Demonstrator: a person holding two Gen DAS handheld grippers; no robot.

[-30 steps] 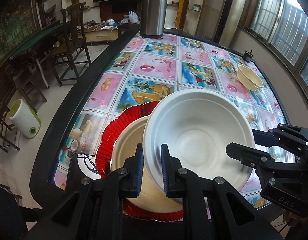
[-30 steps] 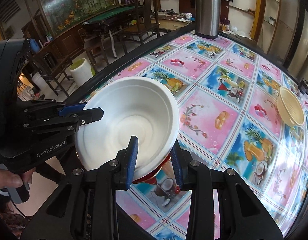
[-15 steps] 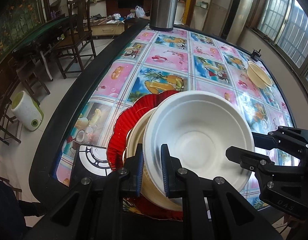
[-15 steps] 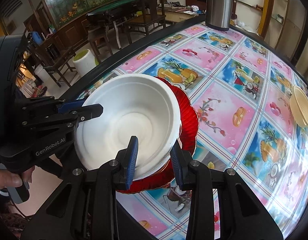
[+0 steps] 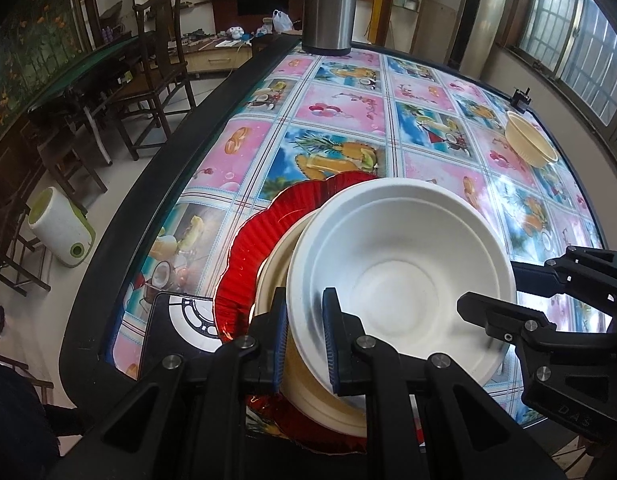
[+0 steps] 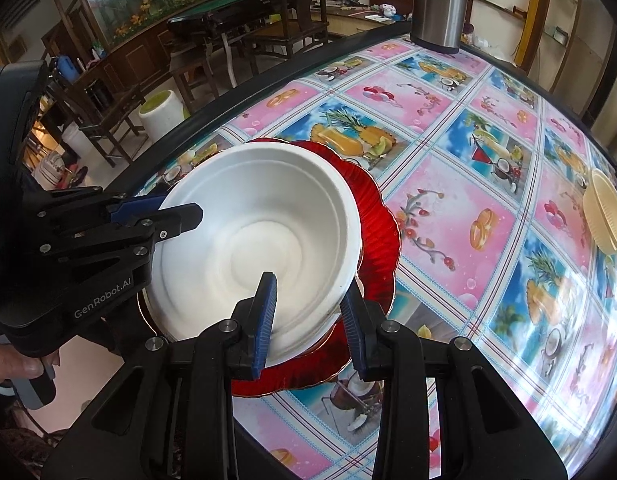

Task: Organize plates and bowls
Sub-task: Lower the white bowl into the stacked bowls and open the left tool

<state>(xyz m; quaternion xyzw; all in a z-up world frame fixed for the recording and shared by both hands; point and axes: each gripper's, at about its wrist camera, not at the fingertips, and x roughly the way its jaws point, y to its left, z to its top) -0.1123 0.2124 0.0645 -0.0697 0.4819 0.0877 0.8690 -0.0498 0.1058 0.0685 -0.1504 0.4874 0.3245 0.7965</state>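
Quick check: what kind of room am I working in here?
Probably a home dining or living room: a round table with a fruit-print cloth, carved dark wooden chairs, and a steel thermos jug.

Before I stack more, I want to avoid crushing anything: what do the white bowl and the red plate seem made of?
White bowl: probably moulded pulp or foam, matte, thin rolled rim. Red plate: likely thin foil-faced card or plastic, glossy, fluted, scalloped edge.

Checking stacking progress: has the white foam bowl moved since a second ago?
Yes. The white foam bowl has come down toward the scalloped red plate on the table; more red rim now shows beyond it.
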